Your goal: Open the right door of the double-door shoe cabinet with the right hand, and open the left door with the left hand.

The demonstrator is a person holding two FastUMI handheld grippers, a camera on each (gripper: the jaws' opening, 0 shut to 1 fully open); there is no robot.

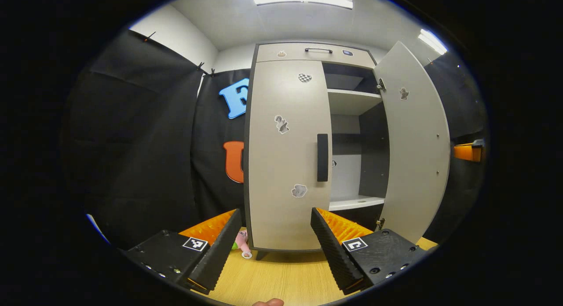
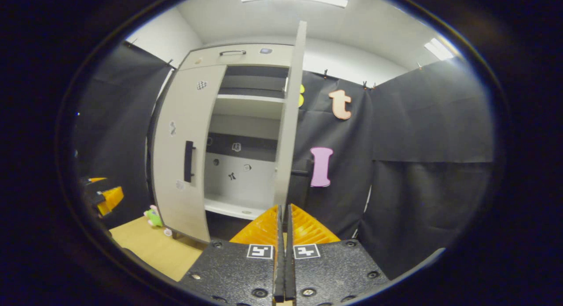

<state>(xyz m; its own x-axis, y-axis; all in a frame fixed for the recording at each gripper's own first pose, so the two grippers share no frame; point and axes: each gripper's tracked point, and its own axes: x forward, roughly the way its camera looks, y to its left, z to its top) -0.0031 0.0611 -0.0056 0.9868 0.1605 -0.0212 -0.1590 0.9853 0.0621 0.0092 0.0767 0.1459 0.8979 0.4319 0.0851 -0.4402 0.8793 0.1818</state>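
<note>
One door, the left door (image 1: 288, 156), is being left closed (the right door (image 1: 415, 143) is already swung wide), so its handle (image 1: 322, 157) is best being approached squarely by the spread left gripper (image 1: 272, 240), while the right gripper (image 2: 284, 253) is being kept pressed together on nothing.

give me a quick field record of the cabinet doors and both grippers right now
right door: swung open, shelves showing
left door: closed
left door handle: dark vertical bar, untouched
left gripper: open, facing the left door, short of it
right gripper: shut, holding nothing, clear of the right door
small toy: on the floor by the cabinet's foot
</note>
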